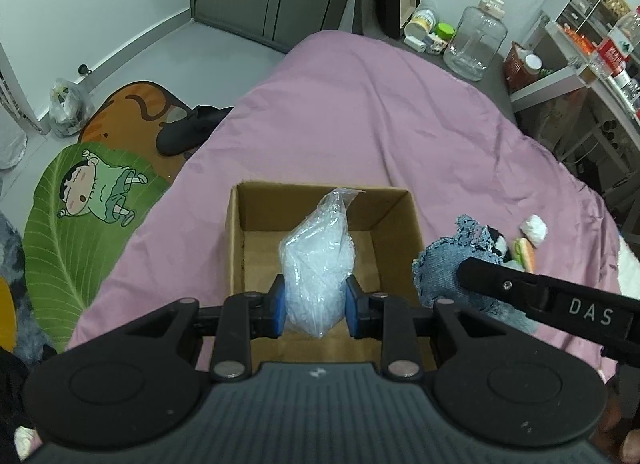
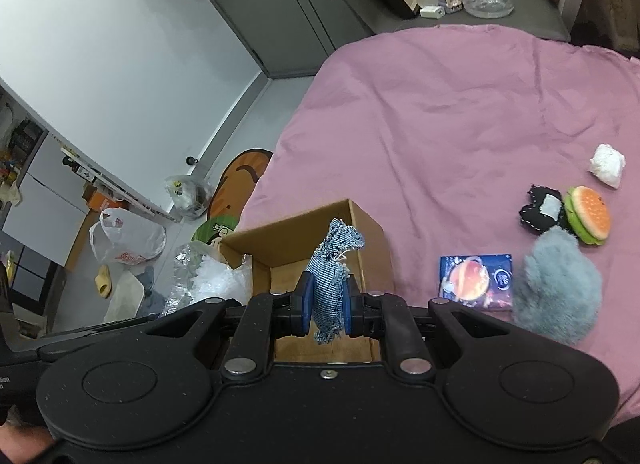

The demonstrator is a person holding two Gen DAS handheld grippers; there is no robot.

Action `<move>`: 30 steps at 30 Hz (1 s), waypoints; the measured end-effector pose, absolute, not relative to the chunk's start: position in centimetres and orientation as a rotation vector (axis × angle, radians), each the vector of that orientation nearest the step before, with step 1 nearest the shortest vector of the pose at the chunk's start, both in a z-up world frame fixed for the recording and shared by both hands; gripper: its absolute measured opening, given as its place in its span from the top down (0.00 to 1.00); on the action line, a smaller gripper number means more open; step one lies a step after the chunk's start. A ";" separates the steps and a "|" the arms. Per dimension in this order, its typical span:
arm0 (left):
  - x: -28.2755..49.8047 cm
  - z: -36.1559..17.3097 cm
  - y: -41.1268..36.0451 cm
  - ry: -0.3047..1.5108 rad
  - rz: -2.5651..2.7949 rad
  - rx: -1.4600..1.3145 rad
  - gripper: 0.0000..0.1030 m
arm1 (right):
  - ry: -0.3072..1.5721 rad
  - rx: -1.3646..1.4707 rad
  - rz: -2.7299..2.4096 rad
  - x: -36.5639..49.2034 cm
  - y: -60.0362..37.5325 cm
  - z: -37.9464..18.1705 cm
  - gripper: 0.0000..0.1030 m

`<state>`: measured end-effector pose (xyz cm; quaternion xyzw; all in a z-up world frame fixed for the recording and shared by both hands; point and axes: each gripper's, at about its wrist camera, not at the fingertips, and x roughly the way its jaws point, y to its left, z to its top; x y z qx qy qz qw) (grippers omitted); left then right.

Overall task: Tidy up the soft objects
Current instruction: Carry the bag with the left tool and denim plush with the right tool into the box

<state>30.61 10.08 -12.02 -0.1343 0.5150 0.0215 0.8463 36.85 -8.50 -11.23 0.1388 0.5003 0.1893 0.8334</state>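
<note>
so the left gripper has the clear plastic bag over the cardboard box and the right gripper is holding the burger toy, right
Not quite. The right gripper is shut on a denim scrap, as the right wrist view shows; the burger toy lies on the pink bedspread. The left gripper does hold the clear plastic bag over the cardboard box.

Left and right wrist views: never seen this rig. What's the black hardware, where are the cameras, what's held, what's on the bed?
No robot arm here: a person carries a handheld two-finger gripper in each hand, with a fisheye camera on each looking along its fingers.

Left wrist view: the left gripper is shut on a clear crinkled plastic bag, above an open brown cardboard box.

Right wrist view: the right gripper is shut on a frayed blue denim scrap.

On the pink bedsheet lie a plush hamburger toy, a black stitched fabric piece, a grey furry pouch, a white crumpled wad and a blue printed card.
</note>
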 end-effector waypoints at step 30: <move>29.1 -8.9 15.3 1.071 0.193 -0.345 0.29 | 1.024 0.424 0.412 37.7 -5.0 -10.2 0.50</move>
